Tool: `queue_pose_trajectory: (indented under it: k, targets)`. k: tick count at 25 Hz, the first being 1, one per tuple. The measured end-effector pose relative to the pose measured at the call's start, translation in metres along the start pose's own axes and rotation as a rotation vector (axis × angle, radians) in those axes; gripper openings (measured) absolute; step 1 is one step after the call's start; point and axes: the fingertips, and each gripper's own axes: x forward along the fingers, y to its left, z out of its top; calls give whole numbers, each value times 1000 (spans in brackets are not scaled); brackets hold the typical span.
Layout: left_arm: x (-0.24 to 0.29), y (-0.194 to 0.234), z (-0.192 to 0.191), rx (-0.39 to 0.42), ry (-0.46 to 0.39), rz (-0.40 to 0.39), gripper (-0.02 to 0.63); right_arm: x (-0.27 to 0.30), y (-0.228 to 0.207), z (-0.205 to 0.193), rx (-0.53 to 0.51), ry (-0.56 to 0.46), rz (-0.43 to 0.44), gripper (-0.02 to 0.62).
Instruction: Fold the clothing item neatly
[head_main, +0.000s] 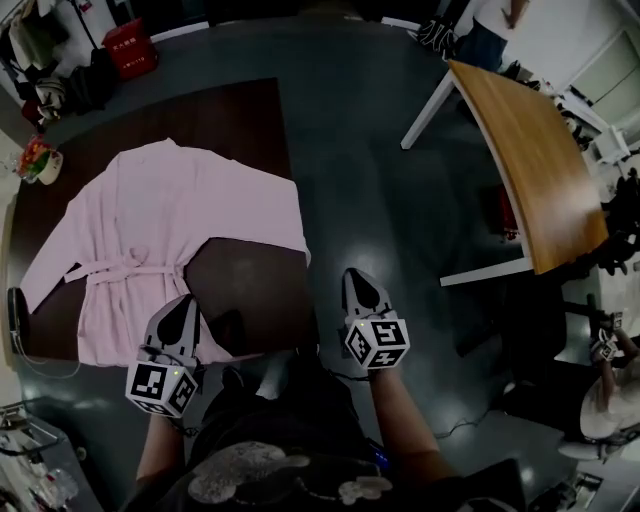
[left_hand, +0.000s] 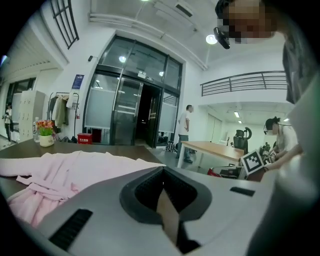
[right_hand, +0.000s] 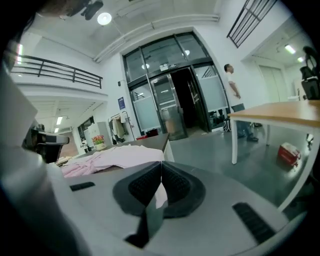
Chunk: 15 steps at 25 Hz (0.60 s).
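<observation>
The dark table (head_main: 240, 120) stands on the left. A pink robe (head_main: 160, 230) lies spread flat on it, sleeves out, belt across the waist. At the robe's near hem the left claw (head_main: 181, 308) is closed tight on nothing. The right claw (head_main: 360, 283), just off the table's near right corner, is likewise closed and empty. A small flower pot (head_main: 40, 162) sits at the table's far left edge.
</observation>
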Motion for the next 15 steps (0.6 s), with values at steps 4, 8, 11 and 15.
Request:
queue_pose_trajectory:
  k: [4, 8, 11, 15]
  targets:
    - [28, -27, -10, -1, 39, 32, 9, 24, -16, -32, -20, 75, 87, -8]
    - [49, -41, -25, 19, 81, 48, 9, 41, -23, -75, -48, 153, 148, -6]
    - [60, -39, -39, 15, 113, 45, 9, 51, -16, -105, -34, 192, 190, 17]
    - [83, -34, -53, -4, 132, 33, 9, 72, -4, -128, -48, 212, 263, 59]
